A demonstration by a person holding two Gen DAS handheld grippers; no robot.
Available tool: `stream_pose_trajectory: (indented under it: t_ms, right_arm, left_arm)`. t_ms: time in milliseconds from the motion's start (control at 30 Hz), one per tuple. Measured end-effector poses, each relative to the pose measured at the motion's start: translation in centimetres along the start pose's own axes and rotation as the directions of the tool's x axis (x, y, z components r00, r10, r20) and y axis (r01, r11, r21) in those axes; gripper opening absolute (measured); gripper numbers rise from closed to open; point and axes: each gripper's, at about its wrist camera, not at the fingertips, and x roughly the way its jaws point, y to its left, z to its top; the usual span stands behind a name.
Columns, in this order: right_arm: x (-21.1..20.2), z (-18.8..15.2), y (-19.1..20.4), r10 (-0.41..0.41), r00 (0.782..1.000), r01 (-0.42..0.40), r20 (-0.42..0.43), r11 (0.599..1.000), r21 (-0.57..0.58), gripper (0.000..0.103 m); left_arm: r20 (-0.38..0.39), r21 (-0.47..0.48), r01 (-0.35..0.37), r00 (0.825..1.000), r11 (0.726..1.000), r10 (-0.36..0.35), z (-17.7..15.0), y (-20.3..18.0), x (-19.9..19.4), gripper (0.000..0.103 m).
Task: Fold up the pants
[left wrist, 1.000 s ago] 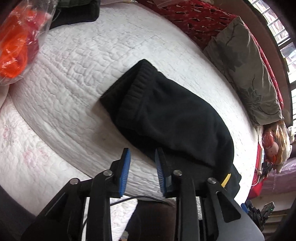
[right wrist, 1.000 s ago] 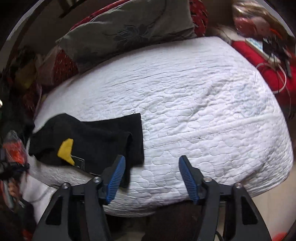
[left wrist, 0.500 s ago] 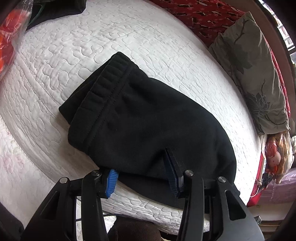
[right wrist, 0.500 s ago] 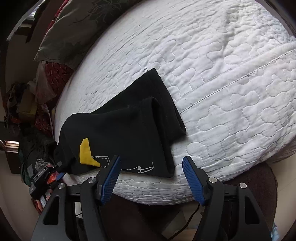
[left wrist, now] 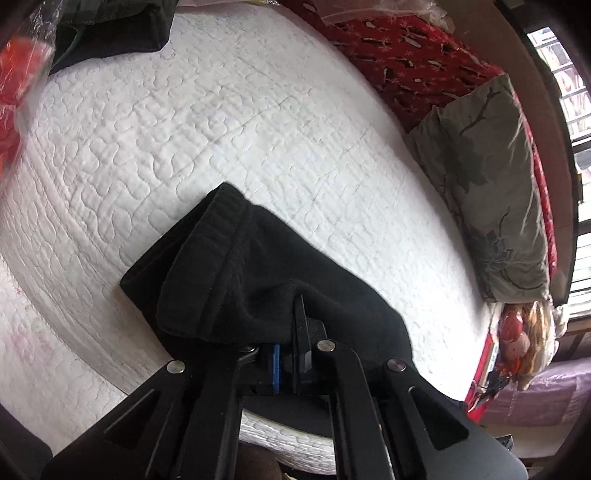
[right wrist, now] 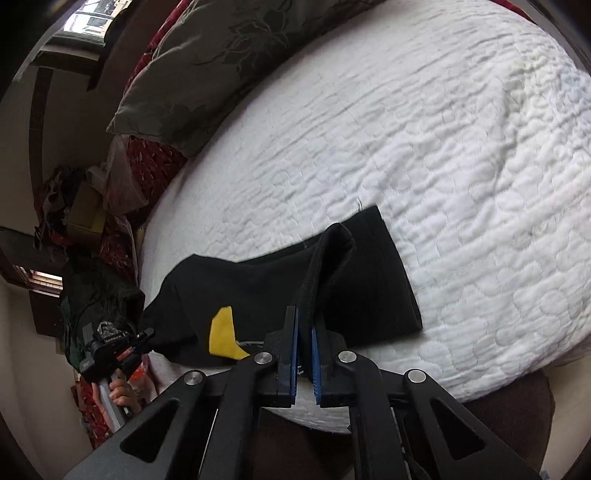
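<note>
Black pants (left wrist: 236,280) lie folded lengthwise near the front edge of a white quilted bed (left wrist: 258,129). My left gripper (left wrist: 284,332) is shut on the near edge of the waistband end and lifts the cloth over its fingers. In the right wrist view the pants (right wrist: 362,280) show their leg-cuff end, with a yellow patch (right wrist: 221,332) on them. My right gripper (right wrist: 304,332) is shut on the upper cuff hem and holds it raised above the lower leg.
A grey floral pillow (left wrist: 491,192) and a red patterned blanket (left wrist: 406,55) lie along the far side. Dark clothes (left wrist: 110,29) and an orange bag (left wrist: 14,85) sit at the bed's left end. My left gripper also shows in the right wrist view (right wrist: 110,350).
Both grippers moved onto the pants and closed: the left on the waistband-end edge, the right on the cuff hem. Both gripped edges now stand lifted off the bed.
</note>
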Motion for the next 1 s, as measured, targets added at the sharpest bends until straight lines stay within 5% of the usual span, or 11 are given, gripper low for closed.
stream_pose_trajectory:
  t_ms: [167, 300, 567, 733, 833, 900, 1000]
  right_arm:
    - [-3.3, 4.0, 2.9, 0.152, 0.982, -0.155, 0.115, 0.988, 0.014, 0.005]
    - [-4.1, 4.0, 2.0, 0.178, 0.976, -0.184, 0.122, 0.982, 0.037, 0.006]
    - [1.6, 0.3, -6.0, 0.052, 0.999, -0.049, -0.012, 0.978, 0.203, 0.006]
    - [2.6, -0.3, -6.6, -0.026, 0.999, 0.032, -0.040, 0.987, 0.156, 0.010]
    - [1.3, -0.3, -5.0, -0.101, 0.995, 0.103, -0.024, 0.991, 0.085, 0.022]
    - [-0.5, 0.1, -4.1, -0.143, 0.989, 0.142, 0.036, 0.989, 0.033, 0.031]
    - [-1.9, 1.4, -2.1, -0.136, 0.987, 0.140, 0.088, 0.989, -0.044, 0.043]
  left_arm:
    - [0.046, 0.045, 0.074, 0.996, 0.996, -0.077, -0.6, -0.2, -3.9, 0.002]
    - [0.038, 0.052, 0.001, 0.999, 0.999, -0.003, -2.0, 2.9, -2.2, 0.002]
    - [-0.094, -0.087, -0.040, 0.995, 0.995, 0.032, -3.7, 9.5, 4.0, 0.003]
    - [-0.063, -0.007, -0.003, 0.998, 1.000, 0.003, -5.2, 9.2, 1.0, 0.025]
    - [-0.008, 0.022, 0.038, 0.999, 0.999, -0.038, -5.9, 9.5, -2.0, 0.028]
    - [0.040, 0.057, 0.034, 0.999, 0.998, -0.036, -5.0, 8.8, -4.3, 0.028]
    - [0.093, 0.148, -0.036, 0.995, 0.988, 0.023, -2.8, 6.9, -5.4, 0.045]
